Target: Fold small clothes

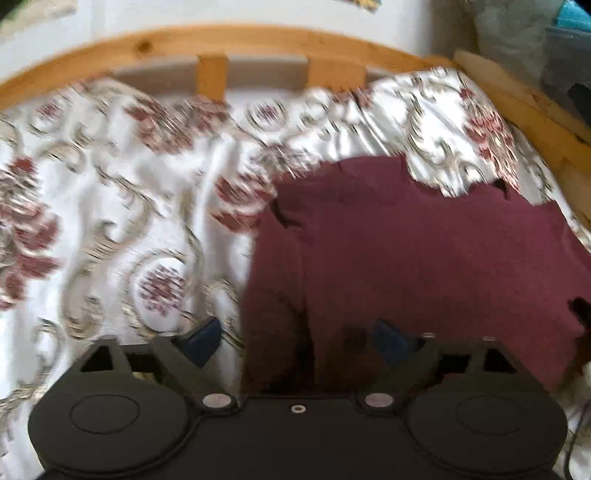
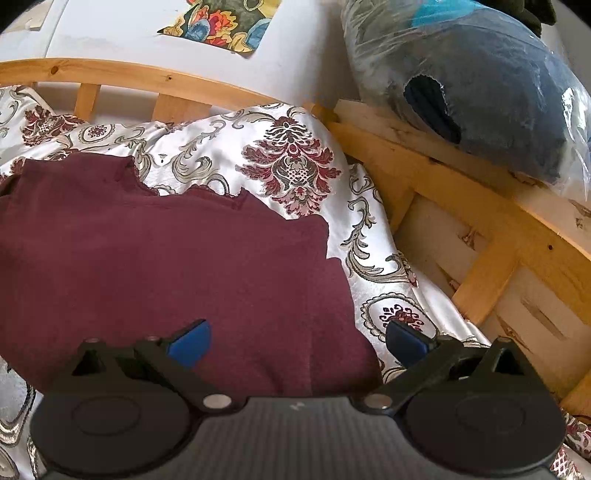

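Note:
A maroon garment (image 1: 406,251) lies spread flat on the floral bedspread (image 1: 110,206); it also shows in the right wrist view (image 2: 166,258). My left gripper (image 1: 299,343) is open and empty, its blue pads straddling the garment's near left edge. My right gripper (image 2: 299,343) is open and empty over the garment's near right corner, left pad above the cloth, right pad above the bedspread (image 2: 295,162). The left wrist view is motion-blurred.
A wooden bed frame (image 1: 221,40) runs along the far side and the right side (image 2: 480,206). A plastic-wrapped dark bundle (image 2: 480,85) rests on the frame at the right. A white wall with a colourful picture (image 2: 221,22) stands behind.

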The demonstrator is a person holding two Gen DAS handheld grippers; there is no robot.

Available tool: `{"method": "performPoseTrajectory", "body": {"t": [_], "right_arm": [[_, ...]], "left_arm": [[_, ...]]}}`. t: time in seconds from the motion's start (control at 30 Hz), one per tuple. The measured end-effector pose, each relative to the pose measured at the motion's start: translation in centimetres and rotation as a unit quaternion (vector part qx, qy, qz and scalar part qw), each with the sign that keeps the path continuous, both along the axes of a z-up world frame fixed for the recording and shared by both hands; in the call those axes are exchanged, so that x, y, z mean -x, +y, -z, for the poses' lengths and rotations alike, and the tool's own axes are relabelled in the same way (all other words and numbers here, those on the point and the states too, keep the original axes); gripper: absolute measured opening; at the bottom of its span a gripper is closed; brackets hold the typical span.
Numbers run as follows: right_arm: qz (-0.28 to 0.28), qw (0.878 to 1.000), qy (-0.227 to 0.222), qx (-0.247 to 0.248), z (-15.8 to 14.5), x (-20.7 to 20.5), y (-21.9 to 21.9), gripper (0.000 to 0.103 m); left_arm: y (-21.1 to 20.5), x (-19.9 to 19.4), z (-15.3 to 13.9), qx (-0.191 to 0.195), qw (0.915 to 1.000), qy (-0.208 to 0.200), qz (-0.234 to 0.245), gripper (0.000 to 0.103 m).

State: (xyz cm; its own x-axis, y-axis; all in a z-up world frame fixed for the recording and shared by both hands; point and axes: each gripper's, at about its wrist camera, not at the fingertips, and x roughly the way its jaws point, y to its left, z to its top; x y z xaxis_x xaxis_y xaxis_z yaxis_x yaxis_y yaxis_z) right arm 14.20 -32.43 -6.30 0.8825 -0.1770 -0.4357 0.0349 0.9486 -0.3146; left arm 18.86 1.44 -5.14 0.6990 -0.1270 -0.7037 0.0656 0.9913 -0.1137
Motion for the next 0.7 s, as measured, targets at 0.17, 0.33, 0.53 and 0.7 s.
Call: {"method": "performPoseTrajectory", "body": {"t": [0.17, 0.33, 0.53, 0.7], "right_arm": [[-0.001, 1.0, -0.008, 0.003, -0.1, 0.1, 0.1, 0.103], [-0.005, 1.0, -0.013, 0.011, -0.1, 0.3, 0.5, 0.103], [-0.049, 0.994, -0.059, 0.079, -0.2, 1.6, 3.3, 0.103], [-0.102, 0.99, -0.056, 0.076, 0.2, 2.4, 5.5, 0.103]], "left_arm": [[1.2, -2.1, 2.0, 0.044, 0.998, 0.046, -0.002, 0.094], [2.0, -2.6, 2.2, 0.067, 0.9962, 0.056, 0.005, 0.092], [2.3, -1.9, 2.1, 0.08, 0.9954, 0.053, -0.002, 0.083], [2.4, -1.7, 2.0, 0.091, 0.9943, 0.055, -0.003, 0.08]]}}
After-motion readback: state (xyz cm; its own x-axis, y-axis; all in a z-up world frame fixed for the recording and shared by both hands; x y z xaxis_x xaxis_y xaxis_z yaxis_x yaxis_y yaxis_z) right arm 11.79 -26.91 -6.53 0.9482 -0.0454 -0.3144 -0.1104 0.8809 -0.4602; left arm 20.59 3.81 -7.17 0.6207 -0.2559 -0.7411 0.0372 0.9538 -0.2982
